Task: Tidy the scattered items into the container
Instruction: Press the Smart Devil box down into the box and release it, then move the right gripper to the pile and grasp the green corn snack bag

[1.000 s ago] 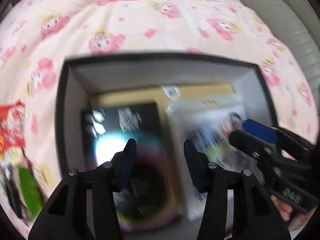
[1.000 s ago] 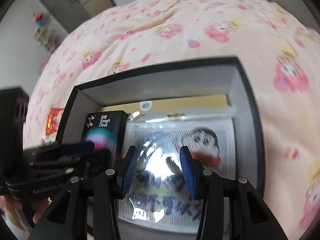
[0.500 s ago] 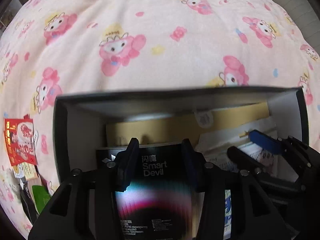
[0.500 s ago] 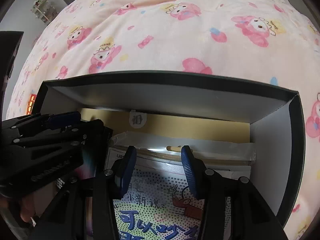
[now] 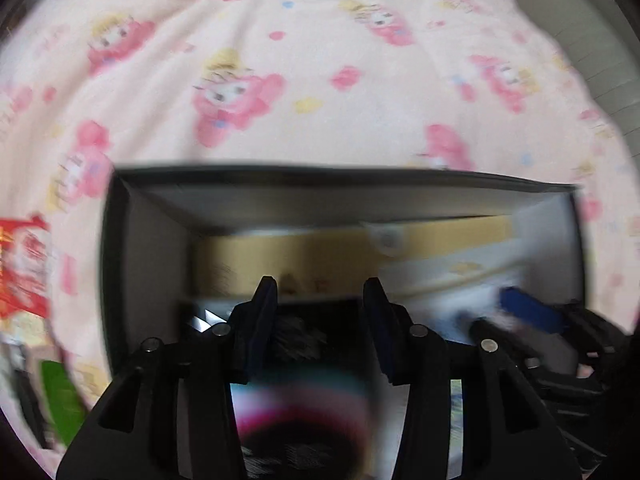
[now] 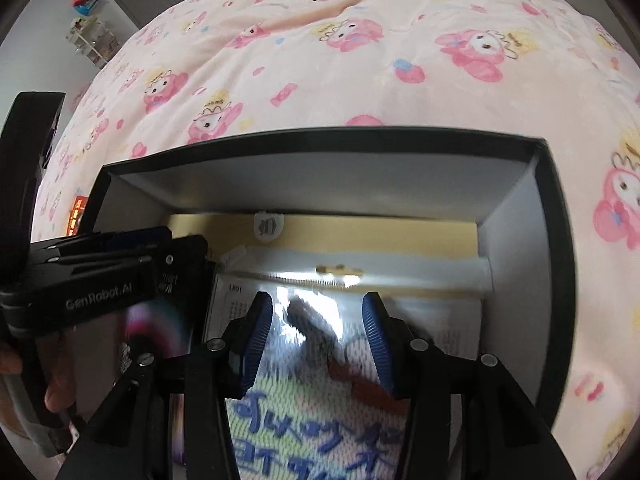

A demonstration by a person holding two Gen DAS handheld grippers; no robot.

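Left gripper (image 5: 320,308): jaws spread, nothing between them; it hangs over the left half of the box (image 5: 148,248), above a black carton (image 5: 304,412) lying flat inside. The carton's print is blurred here to a teal and pink arc.

Right gripper (image 6: 318,328): jaws spread, nothing pinched; it hangs over the right half of the box (image 6: 520,248), above a glossy cartoon pack (image 6: 320,424) with blue lettering, also flat inside. Glare hides the pack's upper edge.

Black carton (image 6: 160,320), right view: just beside the cartoon pack, on its left, partly hidden by the left gripper (image 6: 120,264), whose body reads "GenRobot.AI".

Tan card (image 6: 360,230): under both items, along the box's far wall, bearing a small white sticker (image 6: 269,226).

Box: black rim, grey inner walls, open top; stands on the bed.

Blanket (image 5: 320,80): pale pink, cartoon print, covers the bed all round the box.

Loose items, left view: red packet (image 5: 20,264) and a green item (image 5: 60,396) on the blanket, left of the box, outside it; too blurred to identify further.

Shelf (image 6: 88,24): far left, right view, against the wall.
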